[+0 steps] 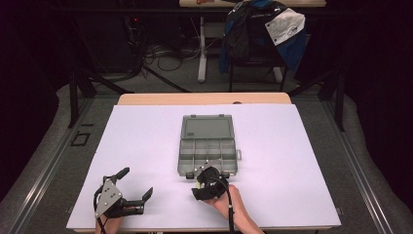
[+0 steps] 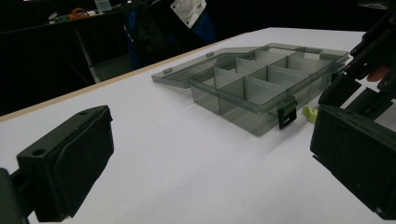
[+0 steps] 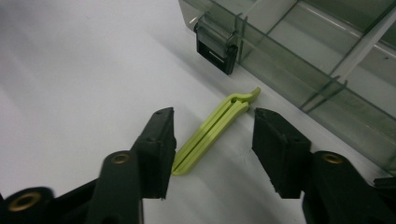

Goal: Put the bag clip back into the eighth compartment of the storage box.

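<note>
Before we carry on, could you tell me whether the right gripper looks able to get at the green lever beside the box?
Probably yes. The right gripper already straddles the green lever, which lies flat on the table just clear of the box; one pad looks close to touching it.

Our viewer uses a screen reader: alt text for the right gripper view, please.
Two black gripper fingers straddle a slim lime-green plastic lever lying on a white table, the gap not yet shut, beside a clear grey compartment box with a black latch.

My counter (image 1: 146, 146) is white with a wood edge. Behind it the room is dark. A chair (image 1: 258, 53) holds a blue jacket (image 1: 292, 44), and cables (image 1: 160, 53) lie on the grey floor (image 1: 170, 78).
</note>
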Tool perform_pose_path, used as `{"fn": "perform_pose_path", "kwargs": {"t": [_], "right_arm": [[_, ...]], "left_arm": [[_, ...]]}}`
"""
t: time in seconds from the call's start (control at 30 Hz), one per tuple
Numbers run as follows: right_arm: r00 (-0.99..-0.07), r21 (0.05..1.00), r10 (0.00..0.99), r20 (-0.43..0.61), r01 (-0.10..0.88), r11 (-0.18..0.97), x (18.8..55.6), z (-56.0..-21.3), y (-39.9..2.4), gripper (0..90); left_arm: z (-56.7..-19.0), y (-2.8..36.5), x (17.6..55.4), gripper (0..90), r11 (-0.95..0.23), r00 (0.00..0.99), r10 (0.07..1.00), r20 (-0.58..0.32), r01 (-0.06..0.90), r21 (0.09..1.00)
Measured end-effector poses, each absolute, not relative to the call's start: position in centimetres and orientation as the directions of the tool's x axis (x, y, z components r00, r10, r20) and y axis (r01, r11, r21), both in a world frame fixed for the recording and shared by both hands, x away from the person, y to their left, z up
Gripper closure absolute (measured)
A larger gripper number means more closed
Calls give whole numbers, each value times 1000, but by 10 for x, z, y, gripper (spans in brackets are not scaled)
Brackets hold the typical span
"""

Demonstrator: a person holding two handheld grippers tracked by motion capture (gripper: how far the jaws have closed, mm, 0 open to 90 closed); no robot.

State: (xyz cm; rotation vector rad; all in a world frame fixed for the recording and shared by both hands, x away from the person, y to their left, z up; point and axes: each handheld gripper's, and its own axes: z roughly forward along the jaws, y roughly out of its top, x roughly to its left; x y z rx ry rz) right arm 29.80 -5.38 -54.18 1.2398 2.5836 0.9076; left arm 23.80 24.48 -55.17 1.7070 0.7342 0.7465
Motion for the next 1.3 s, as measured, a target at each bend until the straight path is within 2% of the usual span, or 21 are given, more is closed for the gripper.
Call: {"fn": "perform_pose_path", "kwargs": {"t": [0.27, 0.33, 0.37, 0.43, 0.5, 1.3], "right_arm": [[-648, 548, 753, 117, 674, 495, 299, -545, -48, 623], [-646, 549, 757, 101, 671, 498, 298, -545, -47, 696], [-646, 549, 757, 101, 671, 498, 298, -545, -47, 696], [-644, 552, 761, 83, 665, 503, 297, -546, -48, 761], [-640, 561, 765, 73, 660, 499, 296, -547, -48, 787], [-677, 603, 729, 99, 624, 497, 289, -545, -60, 805]], "left_arm": [[-552, 246, 238, 0, -227, 614, 781, 113, 110, 968], [-553, 246, 239, 0, -224, 613, 783, 110, 112, 968], [-553, 246, 239, 0, -224, 613, 783, 110, 112, 968], [-553, 245, 239, 0, -232, 613, 781, 116, 112, 966], [-553, 245, 239, 0, -233, 614, 781, 117, 112, 966], [-554, 241, 240, 0, -249, 625, 772, 119, 125, 960]]}}
